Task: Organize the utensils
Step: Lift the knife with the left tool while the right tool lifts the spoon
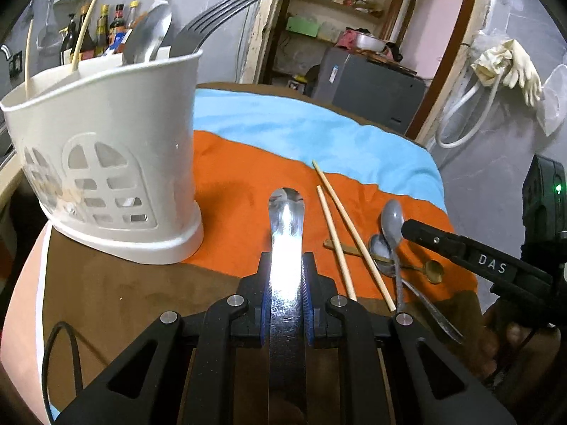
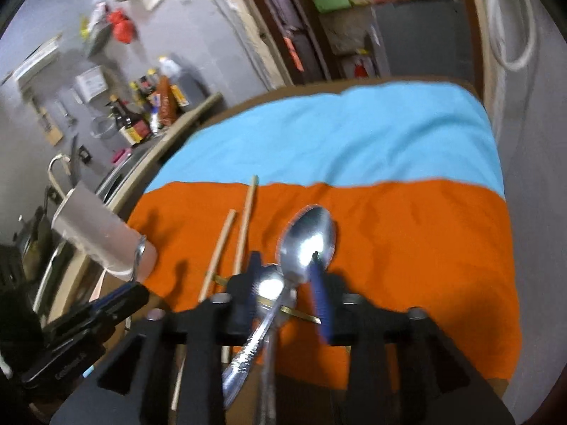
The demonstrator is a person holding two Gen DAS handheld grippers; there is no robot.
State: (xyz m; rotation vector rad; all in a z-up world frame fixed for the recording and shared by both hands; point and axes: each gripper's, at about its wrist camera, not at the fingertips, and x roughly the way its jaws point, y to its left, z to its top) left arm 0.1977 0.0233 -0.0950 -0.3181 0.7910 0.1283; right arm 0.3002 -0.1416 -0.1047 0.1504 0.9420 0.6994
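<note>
My left gripper [image 1: 287, 276] is shut on a shiny metal utensil handle [image 1: 286, 244] that points forward, just right of the white utensil caddy [image 1: 106, 148]. The caddy holds a spoon [image 1: 149, 35], a fork [image 1: 209, 24] and chopsticks [image 1: 85, 28]. On the orange cloth lie two chopsticks [image 1: 340, 233], two steel spoons [image 1: 391, 223] and a small brass spoon [image 1: 434, 271]. My right gripper [image 2: 283, 283] is open, its fingers either side of the large spoon [image 2: 306, 241] and a smaller spoon [image 2: 271, 287]. The two chopsticks [image 2: 234, 237] lie to its left.
An orange cloth [image 2: 407, 248] and a blue cloth [image 2: 336, 141] cover the brown table [image 1: 124, 290]. Bottles [image 1: 106, 28] stand behind the caddy. The caddy [image 2: 102, 244] and my left gripper [image 2: 106, 304] show at the left of the right wrist view.
</note>
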